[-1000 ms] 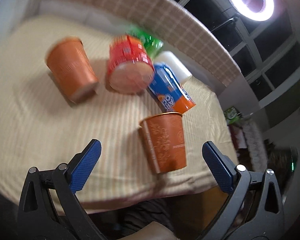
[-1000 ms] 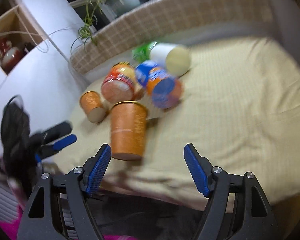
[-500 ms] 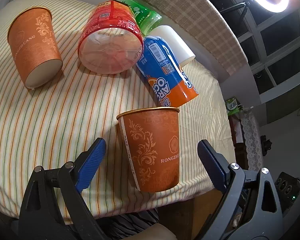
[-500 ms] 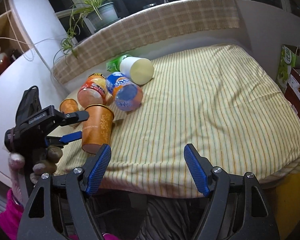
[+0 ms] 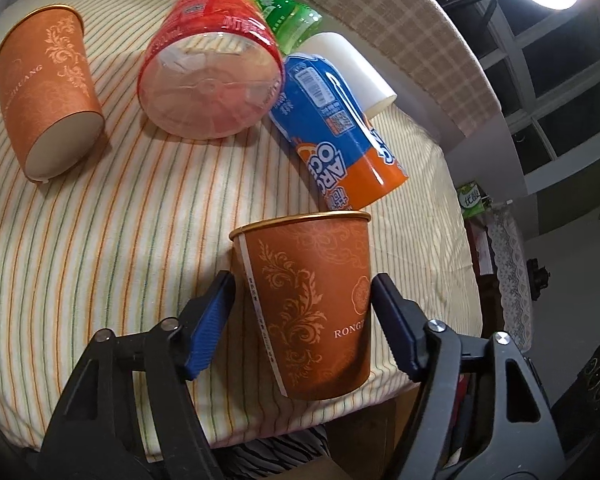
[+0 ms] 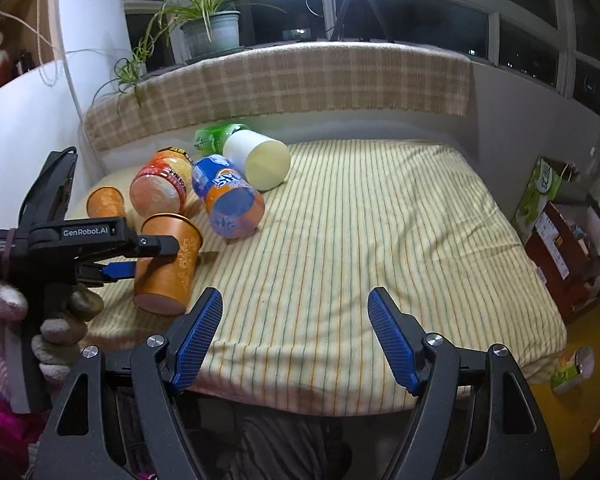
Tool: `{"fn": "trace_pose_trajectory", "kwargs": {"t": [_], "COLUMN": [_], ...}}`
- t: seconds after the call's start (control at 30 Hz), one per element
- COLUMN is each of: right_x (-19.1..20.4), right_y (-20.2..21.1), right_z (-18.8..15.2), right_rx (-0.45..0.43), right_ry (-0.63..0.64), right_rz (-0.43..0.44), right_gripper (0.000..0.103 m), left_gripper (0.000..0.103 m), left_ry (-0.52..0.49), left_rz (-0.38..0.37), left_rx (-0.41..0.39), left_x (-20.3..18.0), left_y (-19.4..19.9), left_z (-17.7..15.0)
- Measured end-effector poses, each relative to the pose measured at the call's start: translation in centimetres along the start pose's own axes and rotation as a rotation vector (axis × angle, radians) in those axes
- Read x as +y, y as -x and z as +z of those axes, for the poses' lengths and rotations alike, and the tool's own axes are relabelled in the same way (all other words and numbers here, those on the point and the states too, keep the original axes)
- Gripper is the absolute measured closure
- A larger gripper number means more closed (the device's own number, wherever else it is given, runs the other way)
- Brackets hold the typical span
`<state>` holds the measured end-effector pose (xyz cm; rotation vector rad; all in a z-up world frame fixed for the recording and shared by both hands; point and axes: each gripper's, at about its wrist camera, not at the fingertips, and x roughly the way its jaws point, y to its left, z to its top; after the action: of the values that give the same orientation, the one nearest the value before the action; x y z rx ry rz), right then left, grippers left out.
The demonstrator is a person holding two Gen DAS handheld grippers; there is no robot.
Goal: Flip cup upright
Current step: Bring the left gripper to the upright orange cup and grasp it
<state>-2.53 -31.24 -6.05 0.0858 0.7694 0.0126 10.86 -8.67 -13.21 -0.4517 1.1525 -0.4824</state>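
Cup: our left gripper [image 5: 302, 312] brackets the upright-looking orange paper cup [image 5: 312, 304], contact unclear.
Handling: light, crushable; pinch mid-wall gently.
Right gripper [image 6: 294, 336]: spread, holding nothing.

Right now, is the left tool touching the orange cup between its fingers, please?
Cannot tell. The left wrist view shows the left tool flanking the orange cup closely, but neither plain contact nor a gap at either pad.
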Motion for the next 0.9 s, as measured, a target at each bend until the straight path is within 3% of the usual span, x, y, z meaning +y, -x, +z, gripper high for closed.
{"fn": "trace_pose_trajectory", "kwargs": {"t": [0.33,0.9], "right_x": [-0.5,-0.8], "right_y": [-0.3,-0.7], "right_z": [-0.2,-0.6], "right_rx": [-0.002,0.01], "right_ry": [-0.026,-0.042], "right_rz": [-0.009,-0.015], "right_gripper": [0.028,0.028], "left_gripper": [0.035,0.036], "left_ry": [-0.08,-0.319], "left_rz": [0.051,0.192], "left_rx": [-0.053,-0.281], "left_x": [-1.4,-4.8], "left_y": [0.9,2.6], "left_z": [-0.3,-1.3]}}
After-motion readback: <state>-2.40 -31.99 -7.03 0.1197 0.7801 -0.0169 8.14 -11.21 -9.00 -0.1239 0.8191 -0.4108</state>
